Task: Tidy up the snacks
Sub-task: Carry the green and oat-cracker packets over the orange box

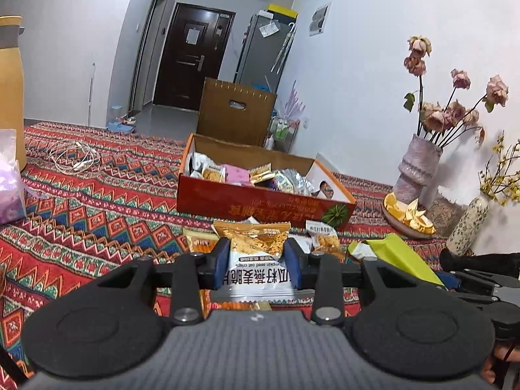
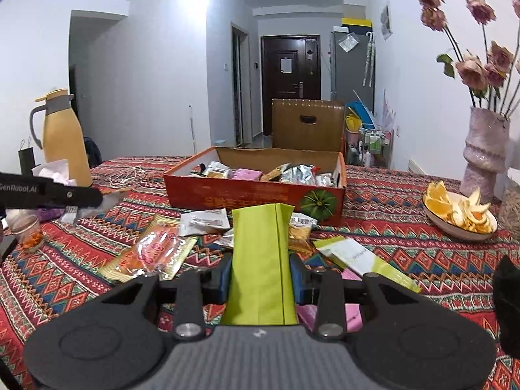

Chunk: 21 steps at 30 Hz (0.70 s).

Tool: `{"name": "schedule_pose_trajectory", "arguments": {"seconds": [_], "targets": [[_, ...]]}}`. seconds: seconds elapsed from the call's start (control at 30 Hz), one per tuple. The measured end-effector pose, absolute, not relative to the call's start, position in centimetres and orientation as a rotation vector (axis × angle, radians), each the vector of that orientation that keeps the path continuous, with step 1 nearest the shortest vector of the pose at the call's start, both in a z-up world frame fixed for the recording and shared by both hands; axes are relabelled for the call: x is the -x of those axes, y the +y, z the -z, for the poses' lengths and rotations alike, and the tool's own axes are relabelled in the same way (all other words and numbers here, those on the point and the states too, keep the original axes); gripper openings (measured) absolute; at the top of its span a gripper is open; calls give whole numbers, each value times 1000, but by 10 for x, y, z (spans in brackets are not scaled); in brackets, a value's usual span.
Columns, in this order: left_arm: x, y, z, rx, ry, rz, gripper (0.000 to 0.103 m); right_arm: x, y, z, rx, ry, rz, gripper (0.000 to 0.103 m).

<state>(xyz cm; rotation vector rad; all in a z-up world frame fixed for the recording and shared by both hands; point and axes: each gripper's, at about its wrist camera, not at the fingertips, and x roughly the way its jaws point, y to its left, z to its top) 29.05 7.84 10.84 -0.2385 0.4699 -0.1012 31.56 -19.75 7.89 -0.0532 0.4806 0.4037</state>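
Left gripper (image 1: 256, 258) and right gripper (image 2: 260, 276) both point slightly downward, each clamped on a packet.

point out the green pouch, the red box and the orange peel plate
green pouch (image 2: 260, 260), right wrist view, middle of its front
red box (image 2: 247, 198), right wrist view, front wall
orange peel plate (image 2: 455, 229), right wrist view, near rim

One red box (image 2: 256, 195); two vases (image 1: 419, 169); one jug (image 2: 66, 136); one bowl (image 2: 461, 227) of peel.

Both wrist views toward red box (image 1: 260, 201)
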Motion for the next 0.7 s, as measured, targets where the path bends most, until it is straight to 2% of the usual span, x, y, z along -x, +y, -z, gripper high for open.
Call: {"name": "schedule_pose_trajectory", "arguments": {"seconds": [0.33,0.53,0.7], "targets": [[-351,78,-148,187,410,150,37,-364,-185,-116,92,392,-411,35],[-429,64,-163,119,386,151,37,-450,-183,-138,56,365,-405,35],[-501,54,-147,124,425,161,37,-526,-176,-129,19,387,-371,35]]}}
